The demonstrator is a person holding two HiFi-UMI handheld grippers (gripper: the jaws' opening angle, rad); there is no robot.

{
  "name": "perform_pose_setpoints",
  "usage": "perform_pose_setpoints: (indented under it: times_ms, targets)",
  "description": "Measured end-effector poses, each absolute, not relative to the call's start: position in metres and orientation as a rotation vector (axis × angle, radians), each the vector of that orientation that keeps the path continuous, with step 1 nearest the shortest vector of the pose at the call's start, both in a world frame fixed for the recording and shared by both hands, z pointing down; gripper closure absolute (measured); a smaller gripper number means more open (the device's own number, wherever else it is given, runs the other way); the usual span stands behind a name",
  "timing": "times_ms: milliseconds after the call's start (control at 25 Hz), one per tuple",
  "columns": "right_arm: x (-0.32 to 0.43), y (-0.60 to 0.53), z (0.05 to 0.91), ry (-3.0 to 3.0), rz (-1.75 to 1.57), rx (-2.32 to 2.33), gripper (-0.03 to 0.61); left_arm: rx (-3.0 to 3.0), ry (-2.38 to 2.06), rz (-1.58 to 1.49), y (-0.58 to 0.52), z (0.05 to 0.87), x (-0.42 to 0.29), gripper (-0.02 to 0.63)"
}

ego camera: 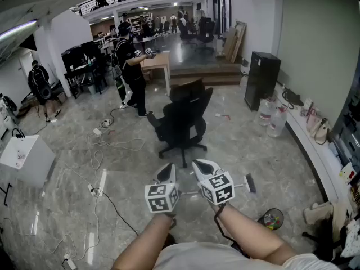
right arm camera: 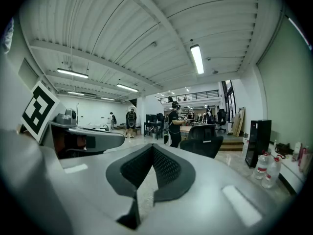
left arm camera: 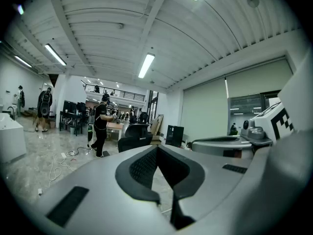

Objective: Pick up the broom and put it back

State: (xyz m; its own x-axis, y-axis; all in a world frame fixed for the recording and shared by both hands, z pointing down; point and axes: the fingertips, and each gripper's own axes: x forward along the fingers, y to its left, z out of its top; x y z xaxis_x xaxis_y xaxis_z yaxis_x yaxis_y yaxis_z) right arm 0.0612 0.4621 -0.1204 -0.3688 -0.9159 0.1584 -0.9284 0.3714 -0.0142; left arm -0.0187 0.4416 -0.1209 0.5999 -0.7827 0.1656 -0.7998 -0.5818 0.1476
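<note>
A broom lies on the marble floor at my lower right, its thin handle (ego camera: 241,186) running left behind my grippers and its dark brush head (ego camera: 250,183) pointing right. My left gripper (ego camera: 167,171) and right gripper (ego camera: 203,166) hover side by side above the handle, nearly level, aimed at the room. Both are shut with nothing between the jaws. In the left gripper view the pads (left arm camera: 146,166) meet at the tip, and the right gripper's body (left arm camera: 230,143) shows beside it. The right gripper view shows its pads (right arm camera: 166,168) closed too. Neither gripper view shows the broom.
A black office chair (ego camera: 181,122) stands just ahead of the grippers. Cables (ego camera: 104,142) trail over the floor at left, near a white box (ego camera: 25,157). A person (ego camera: 130,66) stands by a table further back. Water bottles (ego camera: 271,117), a black cabinet (ego camera: 262,77) and a small bin (ego camera: 273,219) sit at right.
</note>
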Motion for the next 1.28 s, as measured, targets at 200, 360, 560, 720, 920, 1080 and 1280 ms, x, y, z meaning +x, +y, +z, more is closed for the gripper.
perform_pose_setpoints:
  times_ms: [200,360,560,720,920,1080,1280]
  targets:
    - [0.063,0.461,-0.117,-2.499,0.156,1.683,0.577,2.611,-1.314,0.130,0.439,-0.118,-0.018,0.609]
    - [0.061,0.455,-0.117,-2.516,0.163,1.671,0.577,2.602,-1.315,0.144,0.432,-0.113,-0.018,0.609]
    - [0.057,0.440,-0.110,-2.527,0.168,1.655,0.575,2.582,-1.315,0.165,0.416,-0.100,-0.020,0.609]
    - [0.056,0.413,-0.093,-2.513,0.203,1.638,0.575,2.566,-1.302,0.180,0.387,-0.085,-0.017,0.609]
    - [0.049,0.357,-0.064,-2.477,0.245,1.623,0.575,2.546,-1.261,0.198,0.329,-0.057,-0.017,0.609]
    - [0.036,0.286,-0.039,-2.450,0.282,1.605,0.575,2.515,-1.233,0.217,0.258,-0.030,-0.028,0.609]
    - [0.016,0.177,-0.005,-2.434,0.344,1.577,0.575,2.476,-1.163,0.255,0.151,0.010,-0.041,0.609]
